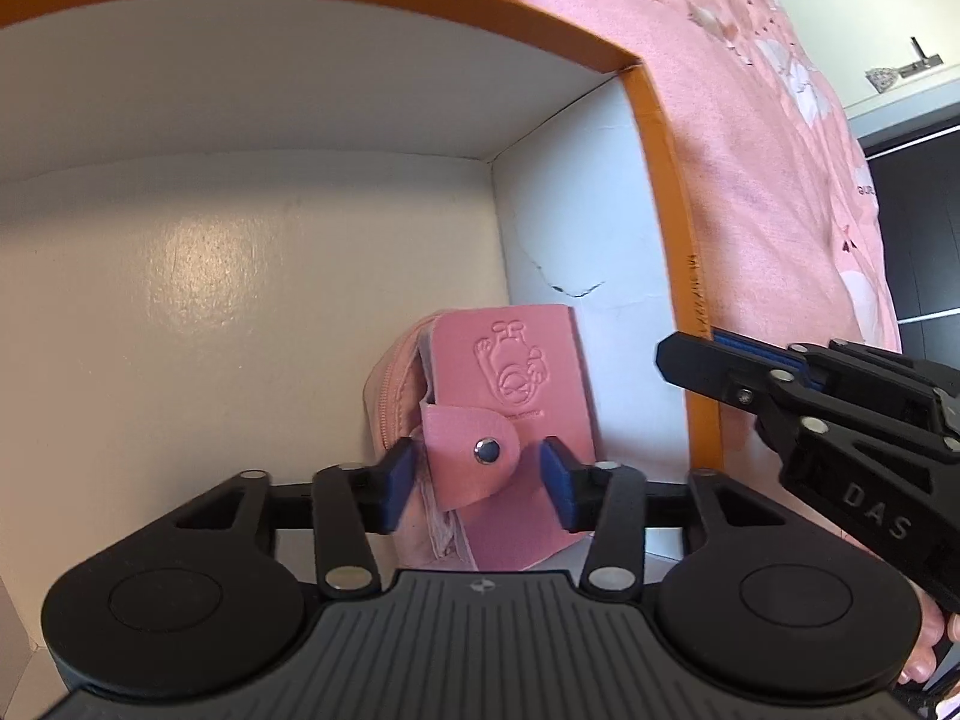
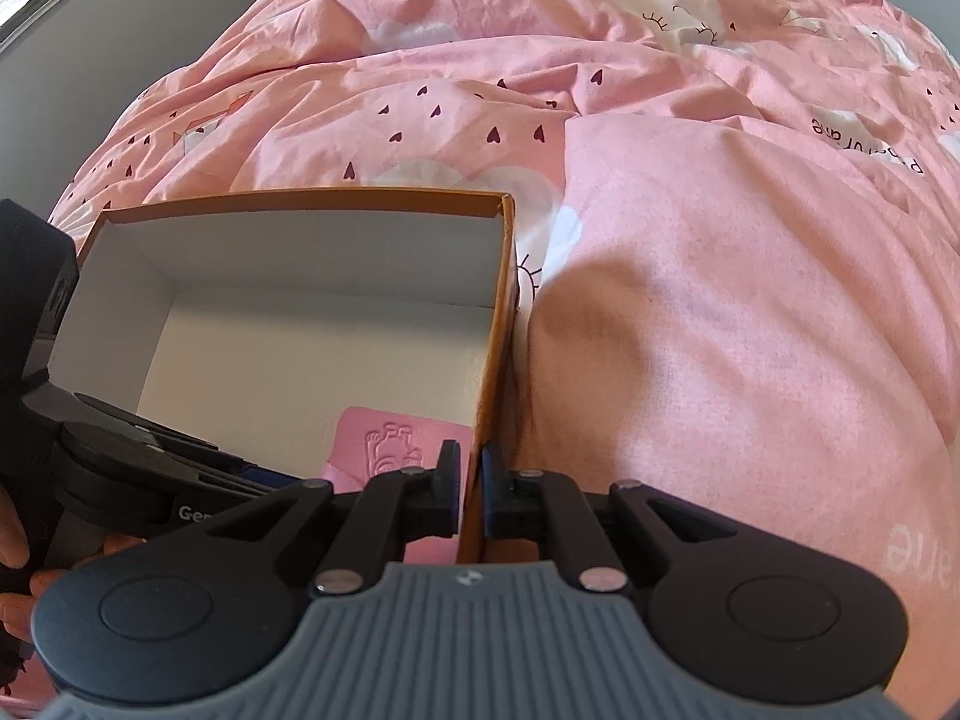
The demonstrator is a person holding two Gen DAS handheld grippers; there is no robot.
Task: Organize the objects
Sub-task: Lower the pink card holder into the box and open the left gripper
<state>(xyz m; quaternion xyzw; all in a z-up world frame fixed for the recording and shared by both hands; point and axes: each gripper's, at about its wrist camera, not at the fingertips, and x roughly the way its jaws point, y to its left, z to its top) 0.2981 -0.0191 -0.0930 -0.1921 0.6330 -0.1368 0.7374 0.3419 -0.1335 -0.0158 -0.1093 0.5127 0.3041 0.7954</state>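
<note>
A pink card wallet (image 1: 510,384) with a snap tab lies in the near right corner of an orange box (image 1: 666,192) with a white inside. It leans on a pink zip pouch (image 1: 390,396). My left gripper (image 1: 477,477) is open inside the box, its blue pads on either side of the wallet's snap tab. My right gripper (image 2: 472,480) is shut on the box's right wall (image 2: 495,360), pinching the rim. It shows in the left wrist view (image 1: 696,354) on that wall. The wallet shows in the right wrist view (image 2: 390,444).
The box sits on a bed with a pink duvet (image 2: 720,300) printed with hearts and clouds. The box floor (image 1: 210,300) is bare to the left of the wallet. A dark cabinet and white shelf (image 1: 900,90) stand beyond the bed.
</note>
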